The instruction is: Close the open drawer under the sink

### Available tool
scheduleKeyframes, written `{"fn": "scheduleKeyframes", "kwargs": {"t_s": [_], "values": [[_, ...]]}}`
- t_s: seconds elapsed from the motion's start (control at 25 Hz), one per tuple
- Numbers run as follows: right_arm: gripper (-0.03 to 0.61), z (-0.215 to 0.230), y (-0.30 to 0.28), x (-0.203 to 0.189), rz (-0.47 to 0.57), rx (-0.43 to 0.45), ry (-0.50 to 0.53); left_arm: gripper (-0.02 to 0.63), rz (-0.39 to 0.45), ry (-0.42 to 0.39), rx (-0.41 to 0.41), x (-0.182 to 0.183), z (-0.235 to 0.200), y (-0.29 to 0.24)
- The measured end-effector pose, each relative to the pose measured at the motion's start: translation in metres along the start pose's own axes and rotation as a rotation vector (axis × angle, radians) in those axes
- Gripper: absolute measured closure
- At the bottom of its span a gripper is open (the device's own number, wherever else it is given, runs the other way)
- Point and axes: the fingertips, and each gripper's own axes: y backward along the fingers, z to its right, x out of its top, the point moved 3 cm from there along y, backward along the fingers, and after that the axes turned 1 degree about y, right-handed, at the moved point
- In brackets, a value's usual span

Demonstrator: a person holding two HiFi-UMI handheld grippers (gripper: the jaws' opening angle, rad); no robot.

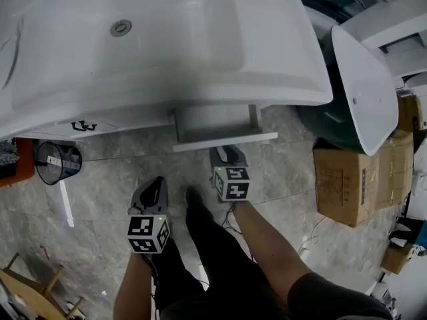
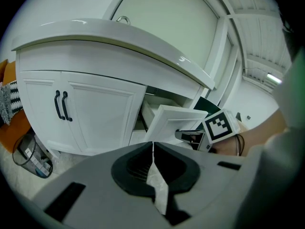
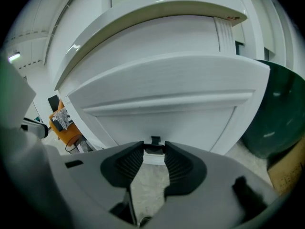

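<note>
Left tongs [image 1: 155, 187], closest to the person, are clenched on nothing and hang over the grey tile floor [image 1: 300, 179]. Right tongs [image 1: 227, 155] are spread, empty, tips just short of the white panelled drawer front [image 1: 223, 137], which still sticks out under the white ceramic sink [image 1: 287, 65]. Looks like the approach step. Next up, probably a straight, square push inward.

Bare floor [image 1: 133, 169] before open drawer [image 1: 223, 141], wire bin [image 1: 57, 162] left, cardboard boxes [image 1: 347, 185] right
</note>
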Motion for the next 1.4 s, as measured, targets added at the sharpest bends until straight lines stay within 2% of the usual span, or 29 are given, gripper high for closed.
{"fn": "scheduleKeyframes", "kwargs": {"t_s": [0.52, 1.4], "values": [[0.434, 0.002, -0.020, 0.016, 0.008, 0.013, -0.071, 0.594, -0.002, 0.002, -0.011, 0.006, 0.002, -0.014], [0.434, 0.015, -0.079, 0.081, 0.039, 0.010, -0.074, 0.594, 0.034, 0.019, 0.013, 0.040, -0.021, -0.034]]}}
